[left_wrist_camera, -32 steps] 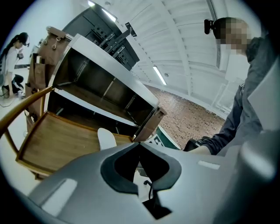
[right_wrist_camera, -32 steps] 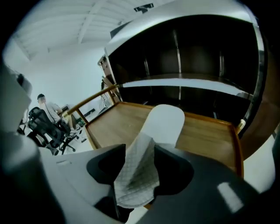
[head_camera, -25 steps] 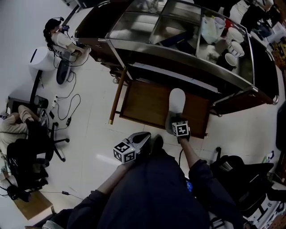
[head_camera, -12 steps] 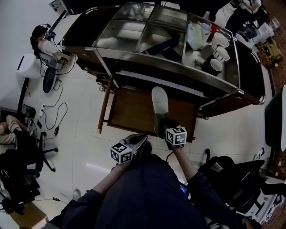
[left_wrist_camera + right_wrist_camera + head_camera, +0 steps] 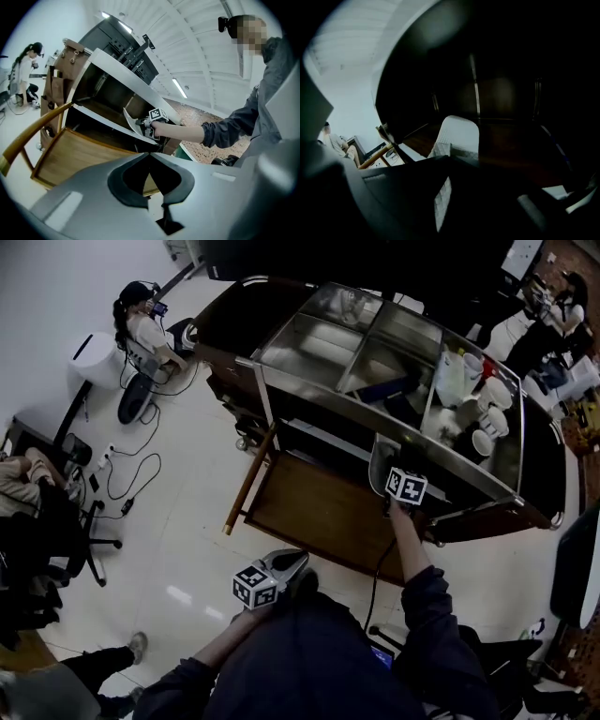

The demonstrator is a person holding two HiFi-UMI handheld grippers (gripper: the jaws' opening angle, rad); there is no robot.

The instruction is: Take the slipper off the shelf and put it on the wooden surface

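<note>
Steel-topped cart (image 5: 330, 401) fills the upper middle of the head view. The wooden surface (image 5: 314, 512) is the low board sticking out at the cart's front foot, and it is bare. The shelf (image 5: 319, 439) is the dark level under the cart's steel top.

The slipper (image 5: 382, 459) is pale and is up at the front edge of that shelf, not on the board. In the right gripper view its toe end (image 5: 459, 133) points into the dark inside of the cart. Can't tell if the sole rests on the shelf or hangs just over it.

The right gripper (image 5: 394, 479) is at the shelf mouth, jaws clamped on the slipper's near end, with quilted fabric showing between them. The left gripper (image 5: 300, 563) is low, clear of the cart's front and over the floor, jaws together with nothing in them.

Progress: the slipper is gripped but not placed. As it sits now, the carry down from the shelf to the board and the release are both left, so I'd call this the start of the task or a reset.

Versus a second ago: the slipper lay out over the wooden board with the right gripper at its heel end. Now slipper and gripper are up at the shelf and the board is empty. The left gripper is in about the same spot. The camera has swung.
</note>
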